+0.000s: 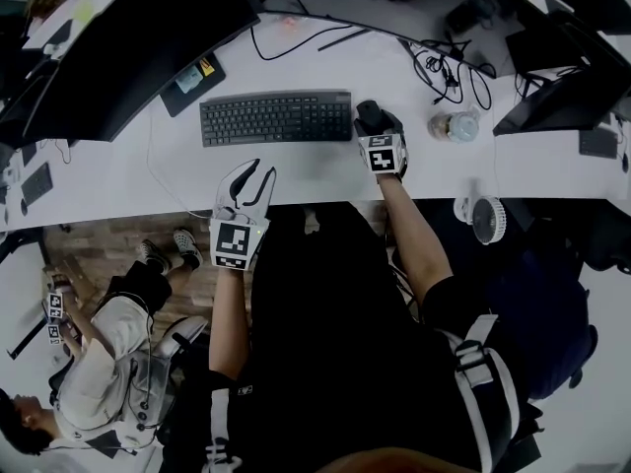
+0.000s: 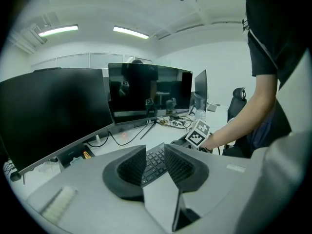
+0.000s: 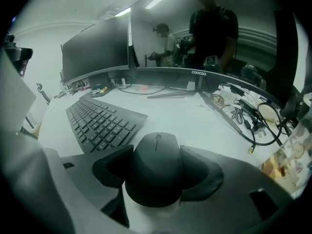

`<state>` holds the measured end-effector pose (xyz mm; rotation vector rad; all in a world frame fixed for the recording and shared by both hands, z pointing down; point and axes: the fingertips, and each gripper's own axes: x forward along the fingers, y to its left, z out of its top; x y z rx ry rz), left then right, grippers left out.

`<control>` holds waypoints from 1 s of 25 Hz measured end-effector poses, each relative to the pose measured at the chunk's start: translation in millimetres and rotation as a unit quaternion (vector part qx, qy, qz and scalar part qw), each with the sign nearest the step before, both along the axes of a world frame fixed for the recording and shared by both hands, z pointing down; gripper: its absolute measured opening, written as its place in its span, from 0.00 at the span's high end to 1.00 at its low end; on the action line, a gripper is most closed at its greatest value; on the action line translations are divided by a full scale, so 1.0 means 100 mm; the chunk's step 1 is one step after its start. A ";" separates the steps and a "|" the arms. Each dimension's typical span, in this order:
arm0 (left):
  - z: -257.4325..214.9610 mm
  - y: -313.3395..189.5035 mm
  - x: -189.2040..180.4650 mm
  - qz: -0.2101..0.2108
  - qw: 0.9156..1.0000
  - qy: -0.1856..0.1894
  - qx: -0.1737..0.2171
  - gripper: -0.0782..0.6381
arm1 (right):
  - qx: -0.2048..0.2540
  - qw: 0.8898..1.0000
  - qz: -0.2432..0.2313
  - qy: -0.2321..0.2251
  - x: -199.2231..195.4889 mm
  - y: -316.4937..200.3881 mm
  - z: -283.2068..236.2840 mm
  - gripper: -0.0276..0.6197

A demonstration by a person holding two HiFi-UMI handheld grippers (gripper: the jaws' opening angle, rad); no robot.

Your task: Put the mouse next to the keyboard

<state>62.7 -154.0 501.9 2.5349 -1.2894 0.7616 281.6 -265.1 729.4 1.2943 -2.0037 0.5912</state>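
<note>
A black mouse point(image 3: 157, 167) sits between the jaws of my right gripper point(image 3: 157, 172), whose pads press on both its sides. In the head view that gripper point(image 1: 376, 126) holds the mouse point(image 1: 369, 115) just off the right end of the black keyboard point(image 1: 276, 117); whether it touches the desk I cannot tell. The keyboard point(image 3: 100, 121) lies to the mouse's left in the right gripper view. My left gripper point(image 1: 251, 183) stands open near the desk's front edge, below the keyboard, nothing between its fingers. Its own view shows the left gripper point(image 2: 155, 162) and part of the keyboard point(image 2: 155, 163) beyond.
Large dark monitors point(image 1: 128, 47) stand behind the keyboard. Tangled cables point(image 1: 449, 72) and a clear cup point(image 1: 455, 126) lie right of the mouse. A small fan point(image 1: 485, 220) sits off the desk edge at right. Another person point(image 1: 108, 353) sits at lower left.
</note>
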 end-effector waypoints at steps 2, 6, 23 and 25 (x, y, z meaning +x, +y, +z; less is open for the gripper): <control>0.02 0.00 -0.01 -0.003 1.000 0.000 -0.002 0.73 | -0.002 1.000 0.002 -0.002 -0.01 -0.03 0.02 0.50; 0.04 0.01 -0.05 -0.009 1.000 -0.002 -0.002 0.73 | -0.007 1.000 0.017 -0.009 0.01 -0.08 0.08 0.49; -0.10 -0.02 -0.08 0.002 1.000 0.015 0.012 0.73 | -0.005 0.996 0.062 -0.070 0.03 -0.14 0.04 0.42; -0.10 -0.04 -0.09 0.004 1.000 0.021 0.013 0.73 | -0.002 0.995 0.061 -0.073 0.05 -0.12 -0.04 0.43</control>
